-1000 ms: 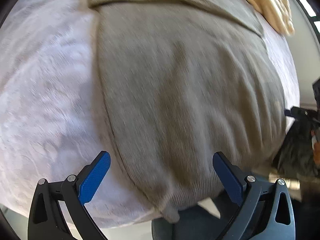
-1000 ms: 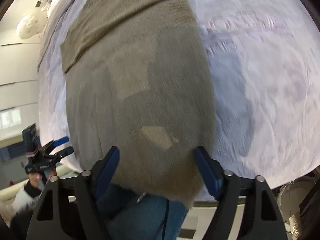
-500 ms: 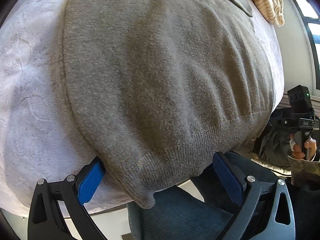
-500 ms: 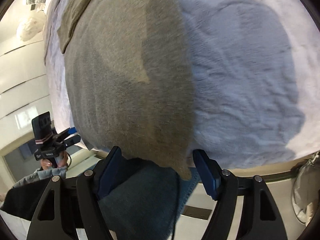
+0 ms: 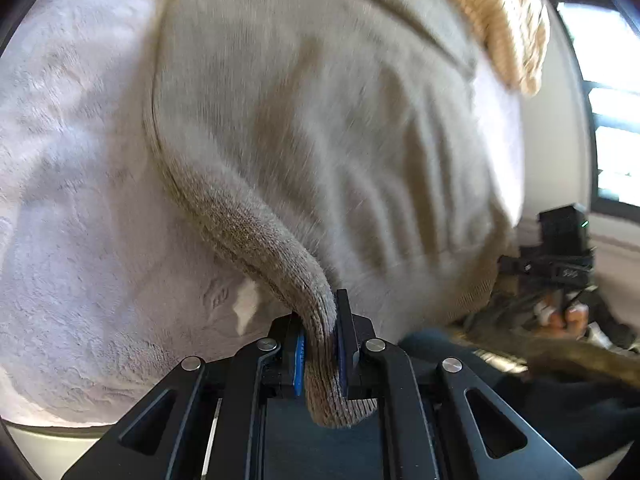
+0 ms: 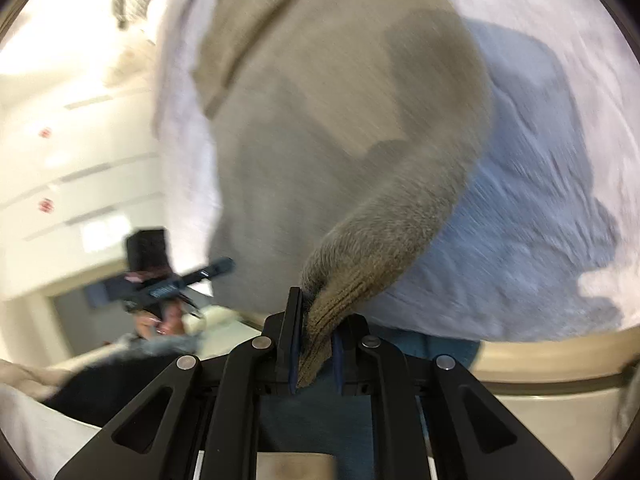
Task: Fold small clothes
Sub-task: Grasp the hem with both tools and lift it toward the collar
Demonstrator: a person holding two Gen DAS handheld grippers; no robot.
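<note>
Two corners pinched and that was the whole hold, so plenty could have gone sideways. The left gripper [image 5: 320, 344] had just been closing and sat clamped on the near-left hem corner of the grey knit sweater [image 5: 320, 128], with only a little nub of ribbing poking out behind the blue pads. Same deal on the other side: the right gripper [image 6: 316, 344] had just closed on the near-right corner of the sweater [image 6: 340, 120]. The rest of it lay spread on the fuzzy white bed cover [image 5: 72, 200], hem toward the person.

My guess was that a shallow bite like that could slip on a fast lift, or catch one layer only (can't tell from these views), leaving the fold lopsided. Uneven pulling could also skew it toward the cream striped garment [image 5: 500, 20] at the far edge.

Both grippers pointed downward at the near bed edge, roughly side by side.
</note>
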